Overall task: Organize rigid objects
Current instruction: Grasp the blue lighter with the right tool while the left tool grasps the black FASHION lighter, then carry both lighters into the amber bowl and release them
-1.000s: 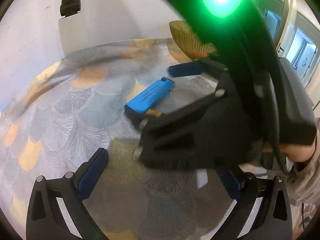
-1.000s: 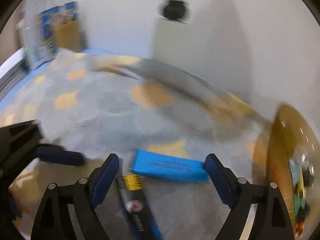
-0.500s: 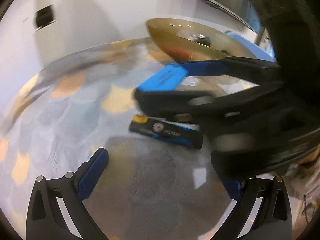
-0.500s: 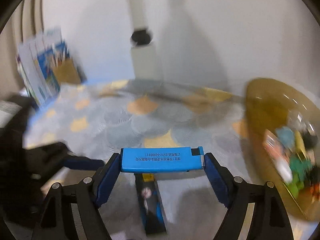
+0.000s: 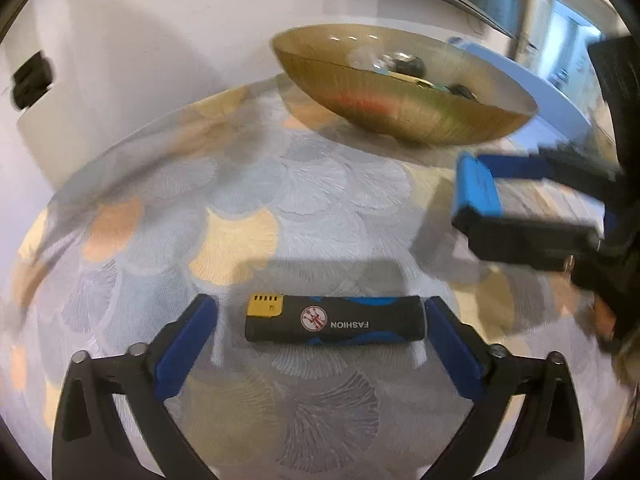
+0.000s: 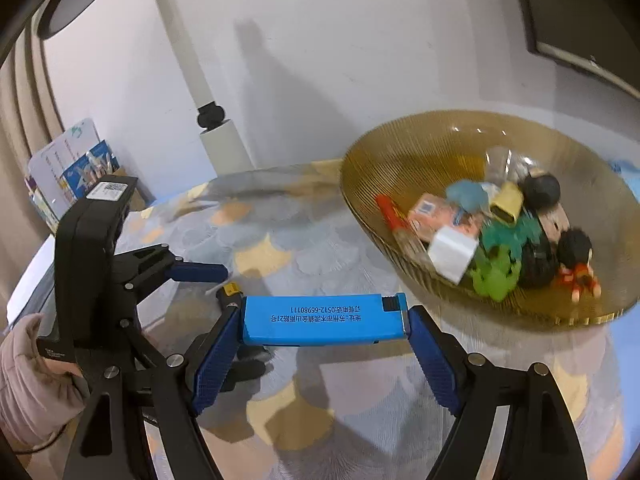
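A black lighter (image 5: 334, 325) with a yellow cap lies crosswise on the patterned tablecloth (image 5: 280, 200). My left gripper (image 5: 320, 307) straddles it and its jaws are closing. The right pad is at the lighter's end; a gap remains at the left pad, near the yellow cap. My right gripper (image 6: 324, 318) is shut on a blue lighter (image 6: 320, 320), gripped end to end and held above the cloth just left of the amber glass bowl (image 6: 400, 160). In the left wrist view the blue lighter (image 5: 476, 188) hangs at the right, in front of the bowl (image 5: 404, 116).
The bowl holds several small toys and blocks (image 6: 500, 232). A white post with a black fitting (image 6: 212, 120) stands at the wall behind the table. Booklets (image 6: 72, 168) stand at the far left. A padded sleeve (image 6: 28, 380) shows behind the left gripper.
My right gripper closed on the blue lighter, lifted it off the cloth and carried it toward the bowl. My left gripper moved over the black lighter and its jaws narrowed around it.
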Motion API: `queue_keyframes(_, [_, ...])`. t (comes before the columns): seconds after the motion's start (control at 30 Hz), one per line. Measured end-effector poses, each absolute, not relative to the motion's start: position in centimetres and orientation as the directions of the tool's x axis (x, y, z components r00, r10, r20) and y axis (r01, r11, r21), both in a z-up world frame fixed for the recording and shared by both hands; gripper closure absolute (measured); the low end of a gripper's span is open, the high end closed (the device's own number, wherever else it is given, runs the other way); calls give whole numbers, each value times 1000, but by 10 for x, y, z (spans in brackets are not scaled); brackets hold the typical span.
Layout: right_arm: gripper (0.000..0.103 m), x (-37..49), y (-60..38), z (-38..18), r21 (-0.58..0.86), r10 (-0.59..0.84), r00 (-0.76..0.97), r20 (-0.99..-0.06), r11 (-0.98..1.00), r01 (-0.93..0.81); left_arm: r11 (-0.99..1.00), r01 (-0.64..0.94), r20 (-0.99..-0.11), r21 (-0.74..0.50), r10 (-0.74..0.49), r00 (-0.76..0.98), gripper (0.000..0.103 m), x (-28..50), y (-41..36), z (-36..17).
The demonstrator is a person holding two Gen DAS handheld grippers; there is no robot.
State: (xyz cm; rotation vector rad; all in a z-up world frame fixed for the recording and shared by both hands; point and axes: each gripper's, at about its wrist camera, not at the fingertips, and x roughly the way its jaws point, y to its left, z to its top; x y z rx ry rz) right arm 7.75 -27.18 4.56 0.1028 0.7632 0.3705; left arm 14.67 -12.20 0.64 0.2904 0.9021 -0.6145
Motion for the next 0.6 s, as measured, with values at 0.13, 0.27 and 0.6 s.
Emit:
queue_keyframes(0.13, [21,79,-272,40,249,370,653,-661,929,-275,816,578,-794,-14,-360,490,21,140,-122,10])
queue_keyframes(0.27, [21,71,-268,44,201,346,682,-645,937,-285,827,563,-793,-11,-350,499,21,133,-123,11])
queue_keyframes(0.6, [21,61,-265,54,192,372,710,-598,926,-324,860,509,-759,-36,-355,546,21,128,-114,23])
